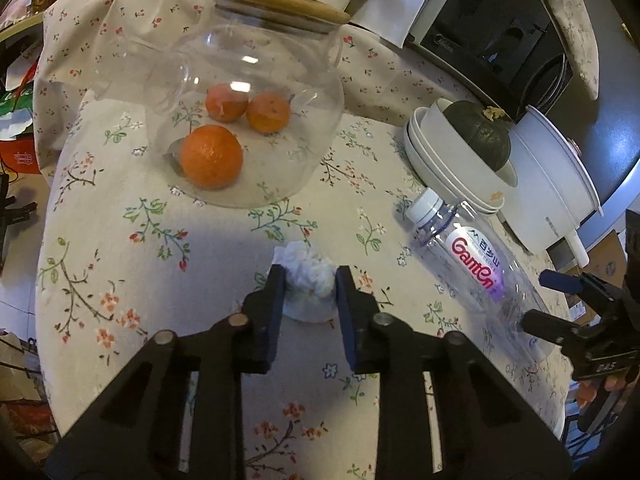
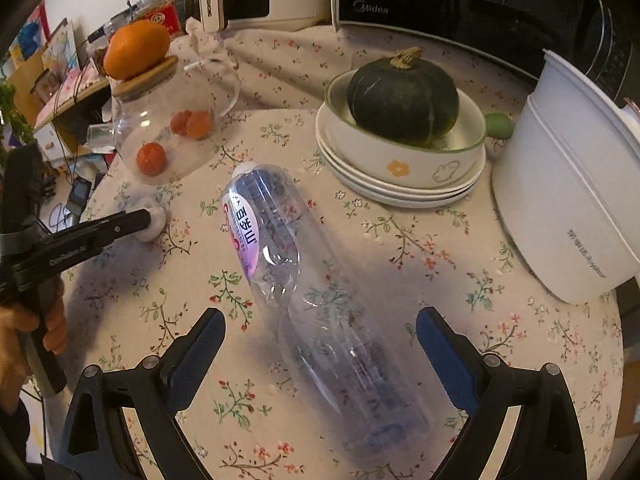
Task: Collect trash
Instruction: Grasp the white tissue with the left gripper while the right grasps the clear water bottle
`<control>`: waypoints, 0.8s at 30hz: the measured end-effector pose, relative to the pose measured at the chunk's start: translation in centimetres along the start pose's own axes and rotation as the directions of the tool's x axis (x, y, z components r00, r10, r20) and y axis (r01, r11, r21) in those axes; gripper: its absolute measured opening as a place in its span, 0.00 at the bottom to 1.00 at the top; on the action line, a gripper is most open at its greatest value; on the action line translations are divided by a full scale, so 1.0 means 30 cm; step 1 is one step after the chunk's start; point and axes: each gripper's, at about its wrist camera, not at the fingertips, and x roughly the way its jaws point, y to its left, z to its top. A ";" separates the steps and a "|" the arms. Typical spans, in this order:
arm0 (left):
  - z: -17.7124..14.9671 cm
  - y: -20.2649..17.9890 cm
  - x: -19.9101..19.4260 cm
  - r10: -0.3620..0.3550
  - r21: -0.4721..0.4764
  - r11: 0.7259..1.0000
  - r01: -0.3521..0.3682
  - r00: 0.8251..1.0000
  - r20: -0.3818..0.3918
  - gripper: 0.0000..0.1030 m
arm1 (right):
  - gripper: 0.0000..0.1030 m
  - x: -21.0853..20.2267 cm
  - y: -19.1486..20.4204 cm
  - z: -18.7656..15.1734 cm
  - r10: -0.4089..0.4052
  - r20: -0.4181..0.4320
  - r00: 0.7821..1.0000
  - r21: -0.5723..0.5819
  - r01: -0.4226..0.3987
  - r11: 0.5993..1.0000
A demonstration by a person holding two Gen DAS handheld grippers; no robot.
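Because the empty plastic water bottle (image 2: 304, 276) is lying on its side on the floral tablecloth (image 2: 420, 256) with its white cap toward the glass jar (image 1: 248, 120), it is looking light, thin-walled and slick, likely to roll or dent under a hard squeeze; the ribbed lower body, away from the glossy label, is probably offering the surest hold. The right gripper (image 2: 320, 344) is hanging over that lower half with its jaws spread wide, one blue pad on either side of the bottle and neither touching it, so it is holding nothing.

The crumpled white tissue (image 1: 310, 270) is sitting near the table's front edge, well apart from the bottle and this side of the jar. It is looking feather-light and soft, compressing freely, so a pinch across its middle should do, though a loose grip could let it slip out. The left gripper (image 1: 310, 280) is bracketing it closely, jaws narrowed so the pads are sitting against the wad's two sides; the tissue is still resting on the cloth, not yet lifted.
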 end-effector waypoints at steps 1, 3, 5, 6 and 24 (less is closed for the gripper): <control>-0.001 -0.002 -0.005 0.003 0.002 1.000 -0.003 1.000 -0.002 0.24 | 0.93 0.009 0.005 0.002 -0.004 -0.006 1.000 -0.003 0.004 1.000; -0.005 -0.006 -0.010 0.004 -0.004 1.000 -0.004 1.000 -0.015 0.23 | 0.89 0.032 0.014 0.009 -0.013 -0.021 1.000 -0.015 0.013 1.000; -0.011 -0.009 -0.016 0.000 -0.008 1.000 0.000 1.000 -0.026 0.22 | 0.84 0.055 0.023 0.018 -0.021 -0.033 0.999 -0.035 0.020 0.999; -0.016 -0.011 -0.024 0.000 -0.006 1.000 -0.001 0.999 -0.033 0.22 | 0.82 0.067 0.029 0.023 -0.026 -0.041 0.999 -0.045 0.024 0.999; -0.085 -0.131 -0.222 0.034 0.053 0.998 -0.029 0.996 -0.079 0.21 | 0.66 -0.002 0.067 -0.079 -0.081 -0.181 0.980 -0.038 0.075 0.996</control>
